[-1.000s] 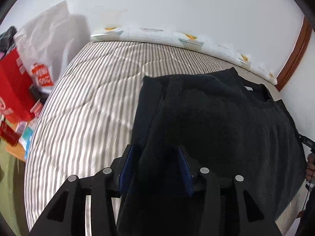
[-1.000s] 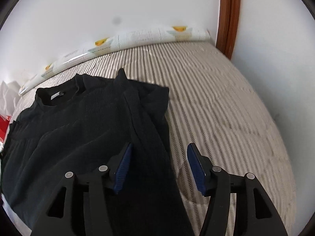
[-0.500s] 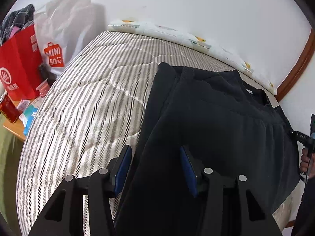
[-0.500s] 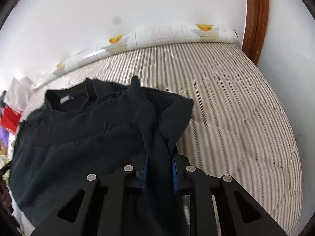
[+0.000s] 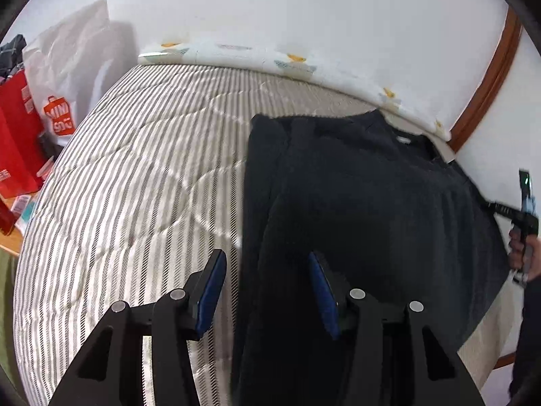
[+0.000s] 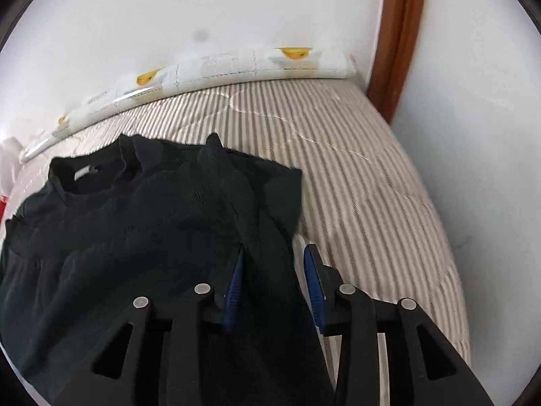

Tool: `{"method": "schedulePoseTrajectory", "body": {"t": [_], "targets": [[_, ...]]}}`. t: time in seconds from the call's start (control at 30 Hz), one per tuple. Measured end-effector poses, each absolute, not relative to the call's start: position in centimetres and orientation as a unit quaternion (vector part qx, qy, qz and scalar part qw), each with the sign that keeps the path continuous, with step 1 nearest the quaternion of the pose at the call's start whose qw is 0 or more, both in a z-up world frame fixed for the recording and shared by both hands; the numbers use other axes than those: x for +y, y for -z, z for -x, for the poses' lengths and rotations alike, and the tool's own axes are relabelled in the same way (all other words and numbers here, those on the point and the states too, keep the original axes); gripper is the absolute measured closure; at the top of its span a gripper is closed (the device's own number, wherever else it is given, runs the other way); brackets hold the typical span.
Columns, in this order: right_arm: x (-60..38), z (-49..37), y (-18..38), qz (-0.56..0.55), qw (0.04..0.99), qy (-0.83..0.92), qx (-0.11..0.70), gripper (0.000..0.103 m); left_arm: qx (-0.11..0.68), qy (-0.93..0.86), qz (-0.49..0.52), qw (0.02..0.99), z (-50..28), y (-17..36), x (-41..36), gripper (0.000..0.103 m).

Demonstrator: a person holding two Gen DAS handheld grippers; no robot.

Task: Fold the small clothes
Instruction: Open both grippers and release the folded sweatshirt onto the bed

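Observation:
A small black knit top [image 5: 355,209] lies flat on the striped bed [image 5: 142,176], its neck towards the wall. My left gripper [image 5: 265,280] hovers open over the top's left edge. Its left pad [image 5: 211,291] is above bare bedding and its right pad [image 5: 321,294] above the cloth. In the right wrist view the top [image 6: 152,230] has its right side folded inwards. My right gripper [image 6: 274,277] straddles that folded edge and its jaws are opening. The cloth sits between them and a strip of bedding shows beside the right pad [image 6: 312,287].
A rolled patterned mat [image 6: 236,64] runs along the wall at the head of the bed. A wooden door frame [image 6: 399,34] stands at the right. A white shopping bag [image 5: 67,77] and a red bag [image 5: 17,135] sit left of the bed. A person's hand [image 5: 522,253] grips the other tool.
The right gripper closed on the top's folded right edge, lifting it, and has since parted, so the cloth lies flatter. The left gripper slid left, so its left pad now clears the cloth.

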State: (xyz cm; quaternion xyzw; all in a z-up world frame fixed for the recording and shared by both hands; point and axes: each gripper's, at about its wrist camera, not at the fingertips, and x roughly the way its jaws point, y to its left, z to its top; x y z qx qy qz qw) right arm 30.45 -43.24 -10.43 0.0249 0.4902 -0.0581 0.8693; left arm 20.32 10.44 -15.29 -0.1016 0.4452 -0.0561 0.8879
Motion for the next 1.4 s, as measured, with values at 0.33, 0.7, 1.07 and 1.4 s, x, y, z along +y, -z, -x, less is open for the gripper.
{"method": "schedulePoseTrajectory", "body": {"t": [0.33,0.7,1.07,1.4], "targets": [[-43.3,-22.0,9.1,-0.021,0.883,0.099,0.459,0.064,0.429,0.07,0.071,0.898,-26.1,14.3,8.3,0.073],[-42.2,-20.5,8.0,-0.026,0.902,0.107,0.418,0.063,0.379,0.041,0.055,0.923,-26.7,13.3,8.5,0.098],[-40.8,-20.6,10.8,0.008,0.888,0.111,0.445,0.056,0.44,0.039,0.08,0.894,-26.8,14.8,9.5,0.094],[-34.8,-18.2,8.4,-0.008,0.898,0.087,0.431,0.045,0.443,0.005,0.076,0.893,-19.4,14.4,12.1,0.075]]}}
